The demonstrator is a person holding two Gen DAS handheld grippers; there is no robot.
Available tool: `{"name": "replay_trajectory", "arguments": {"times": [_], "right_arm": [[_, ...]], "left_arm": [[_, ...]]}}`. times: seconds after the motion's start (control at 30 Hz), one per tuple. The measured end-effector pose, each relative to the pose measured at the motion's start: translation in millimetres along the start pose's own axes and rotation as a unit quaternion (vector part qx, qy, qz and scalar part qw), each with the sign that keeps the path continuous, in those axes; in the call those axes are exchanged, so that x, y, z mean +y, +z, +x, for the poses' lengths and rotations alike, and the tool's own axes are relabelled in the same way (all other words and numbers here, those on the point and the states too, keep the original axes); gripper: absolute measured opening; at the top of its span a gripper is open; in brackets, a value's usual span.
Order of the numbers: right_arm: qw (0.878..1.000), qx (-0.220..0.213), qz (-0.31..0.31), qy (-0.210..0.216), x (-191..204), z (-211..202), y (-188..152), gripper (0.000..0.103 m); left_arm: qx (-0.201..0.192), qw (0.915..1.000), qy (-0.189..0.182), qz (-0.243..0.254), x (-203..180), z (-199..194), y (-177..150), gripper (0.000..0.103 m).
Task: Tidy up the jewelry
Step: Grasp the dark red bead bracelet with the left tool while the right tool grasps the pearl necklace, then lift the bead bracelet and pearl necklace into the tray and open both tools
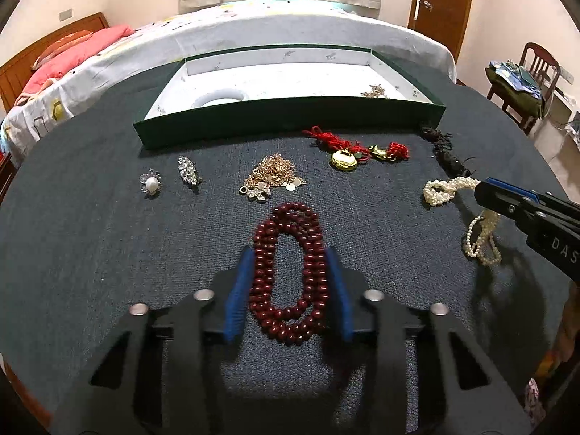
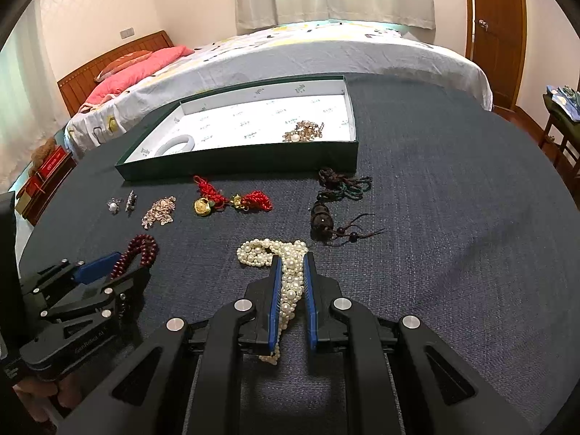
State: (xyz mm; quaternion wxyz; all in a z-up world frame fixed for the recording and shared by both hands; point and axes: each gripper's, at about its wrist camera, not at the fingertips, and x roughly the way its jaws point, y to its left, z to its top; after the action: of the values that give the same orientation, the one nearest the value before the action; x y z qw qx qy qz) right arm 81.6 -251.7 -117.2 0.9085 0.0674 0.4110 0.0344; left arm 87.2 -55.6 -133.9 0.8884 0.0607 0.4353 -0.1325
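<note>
A dark red bead necklace (image 1: 288, 275) lies on the dark cloth between the blue pads of my left gripper (image 1: 288, 253), whose jaws stand open around it. It also shows in the right wrist view (image 2: 139, 253). A white pearl necklace (image 2: 286, 272) lies between the pads of my right gripper (image 2: 291, 259), whose jaws are nearly closed around its strands; I cannot tell if they pinch it. The green box (image 1: 286, 123) with white lining stands beyond, holding a white bangle (image 1: 221, 98) and a gold piece (image 2: 302, 131).
On the cloth lie a pearl brooch (image 1: 150, 183), a crystal brooch (image 1: 189, 174), a gold chain heap (image 1: 273, 177), red cord charms (image 1: 357, 150) and dark cord beads (image 2: 326, 214). A bed (image 2: 290, 54) stands behind the table, a chair (image 1: 533, 79) at the right.
</note>
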Motion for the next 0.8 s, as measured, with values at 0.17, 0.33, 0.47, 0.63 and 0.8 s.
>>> {"name": "replay_trajectory", "arguments": {"times": [0.17, 0.33, 0.47, 0.63, 0.8], "right_arm": [[1.0, -0.005, -0.002, 0.006, 3.7, -3.5, 1.4, 0.012], [1.0, -0.014, -0.005, 0.011, 8.0, -8.3, 5.5, 0.012], [1.0, -0.02, -0.005, 0.012, 9.5, -11.8, 8.8, 0.012], [0.999, -0.027, -0.001, 0.017, 9.9, -17.4, 13.3, 0.012], [0.999, -0.046, -0.004, 0.021, 12.4, -27.9, 25.7, 0.012]], "left_arm": [[-0.002, 0.9998, -0.02, -0.001, 3.5, -2.2, -0.7, 0.017], [-0.015, 0.9993, -0.032, -0.008, 6.7, -10.1, 3.6, 0.011], [-0.018, 0.9992, -0.032, -0.014, 9.4, -13.1, 6.6, 0.011], [-0.035, 0.9987, -0.032, -0.017, 11.5, -23.8, 15.8, 0.011], [-0.062, 0.9972, -0.037, -0.018, 13.7, -39.4, 34.3, 0.011]]}}
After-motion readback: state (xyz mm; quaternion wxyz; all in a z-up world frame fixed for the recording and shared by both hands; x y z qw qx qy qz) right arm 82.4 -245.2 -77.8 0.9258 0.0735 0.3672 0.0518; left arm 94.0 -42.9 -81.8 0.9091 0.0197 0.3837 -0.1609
